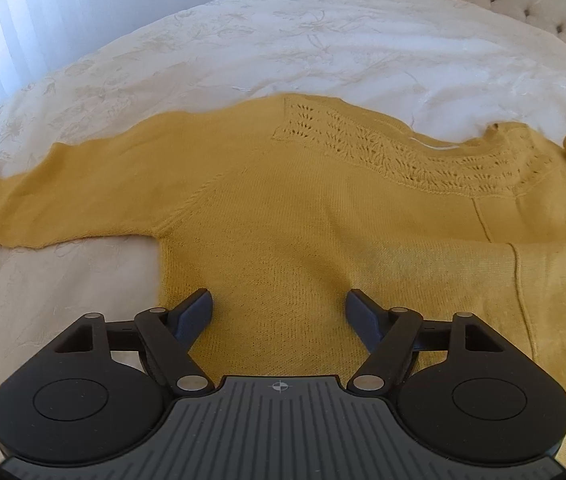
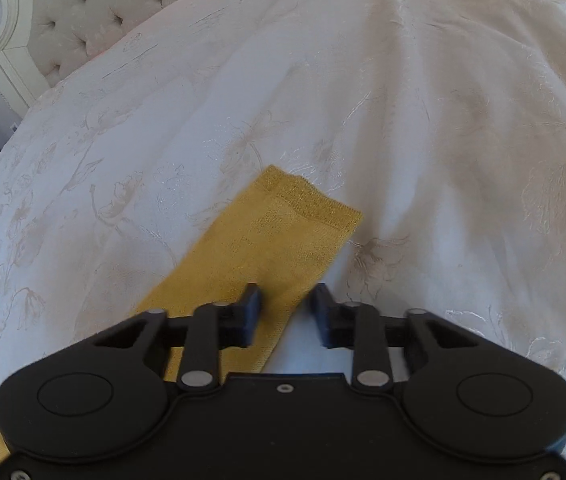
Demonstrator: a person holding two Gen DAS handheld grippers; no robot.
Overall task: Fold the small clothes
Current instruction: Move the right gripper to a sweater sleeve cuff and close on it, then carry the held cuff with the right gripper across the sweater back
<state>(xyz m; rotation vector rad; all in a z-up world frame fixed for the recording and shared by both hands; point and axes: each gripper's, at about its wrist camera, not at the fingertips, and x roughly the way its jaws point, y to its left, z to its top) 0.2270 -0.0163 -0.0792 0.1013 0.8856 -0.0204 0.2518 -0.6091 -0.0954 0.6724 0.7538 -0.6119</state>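
Yellow knit sweater point(image 1: 323, 216) lies flat on the cream bedspread point(image 1: 283, 48), neckline away from the left camera, hem toward it. Far left in the left wrist view: one sleeve point(image 1: 63, 196) runs straight out sideways from the body, long axis across the frame, cuff near the left edge.

Left gripper point(image 1: 279, 312) hangs over the lower body of the sweater, just inside its left side seam. Jaws spread wide, nothing between them. The outstretched sleeve lies up and to the left of it.

Right wrist view: the other sleeve point(image 2: 267, 248) lies on a diagonal, cuff point(image 2: 315, 200) pointing up and right, away from the gripper; the rest runs back under the tool toward lower left. Right gripper point(image 2: 287, 308) sits low over this sleeve's right edge, released: left finger over the knit, right finger over bare bedspread. Contact with the cloth cannot be told.

Judgement: each arm is nearer its own sleeve. The right is already straddling a sleeve edge, so closing there and carrying the sleeve leftward across the body looks like the ready move.
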